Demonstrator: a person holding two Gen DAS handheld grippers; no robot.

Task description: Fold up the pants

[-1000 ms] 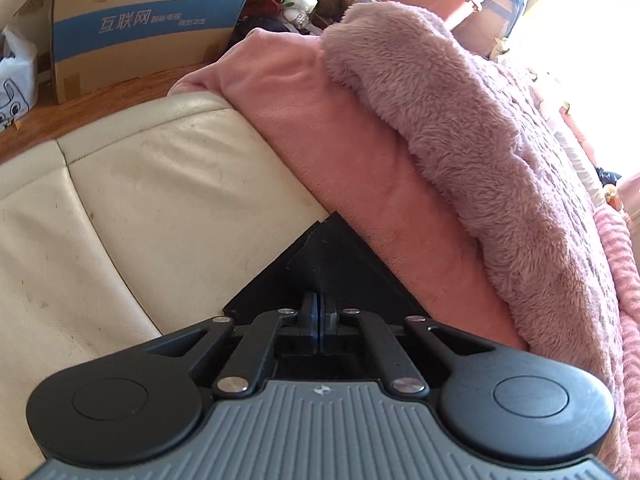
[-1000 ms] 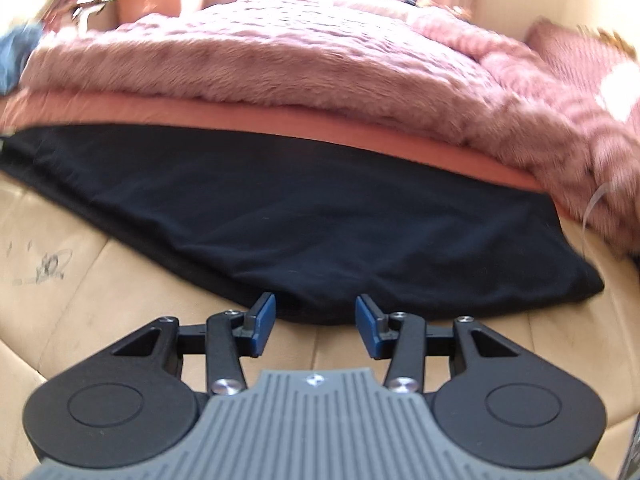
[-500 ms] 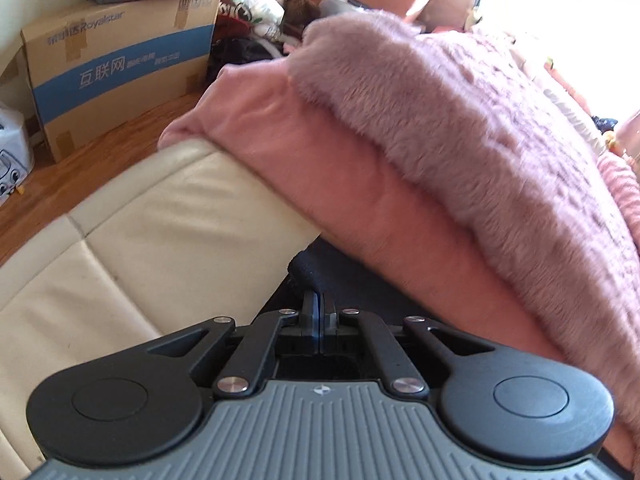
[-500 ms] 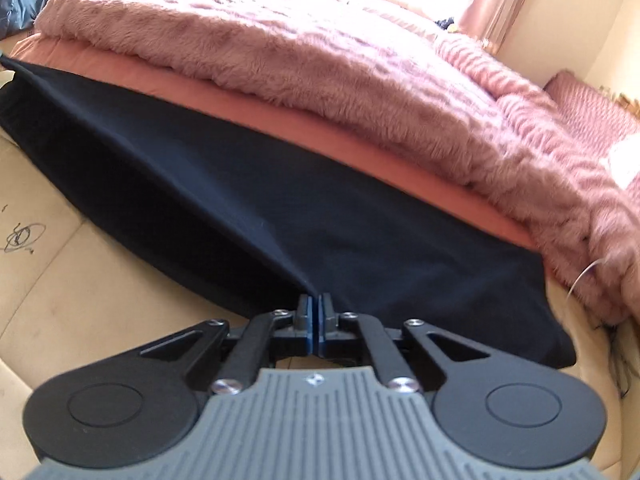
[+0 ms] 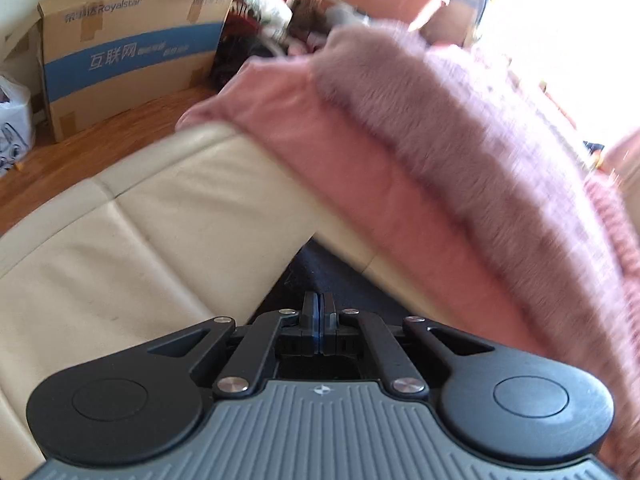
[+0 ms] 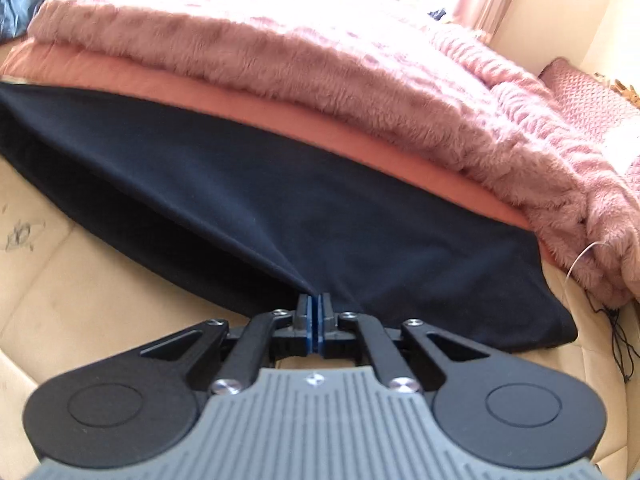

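Note:
The black pants (image 6: pixel 304 204) lie spread on the cream leather sofa (image 6: pixel 80 280), their far edge against the pink blankets. My right gripper (image 6: pixel 314 308) is shut on the pants' near edge and lifts it into a taut ridge that runs off to the left. My left gripper (image 5: pixel 319 308) is shut on a corner of the pants (image 5: pixel 320 276), raised off the sofa cushion (image 5: pixel 160 240). Only a small dark patch of cloth shows in the left wrist view.
A furry mauve blanket (image 6: pixel 320 64) over a pink one (image 6: pixel 240 100) fills the sofa's back. A thin cable (image 6: pixel 616 320) lies at the right. Beyond the sofa's left end are a wood floor (image 5: pixel 80 152), a cardboard box (image 5: pixel 128 52) and a white bag (image 5: pixel 14 120).
My right gripper closed on the pants' near edge and lifted it. My left gripper, shut on its corner, raised it and drew it back from the pink blanket.

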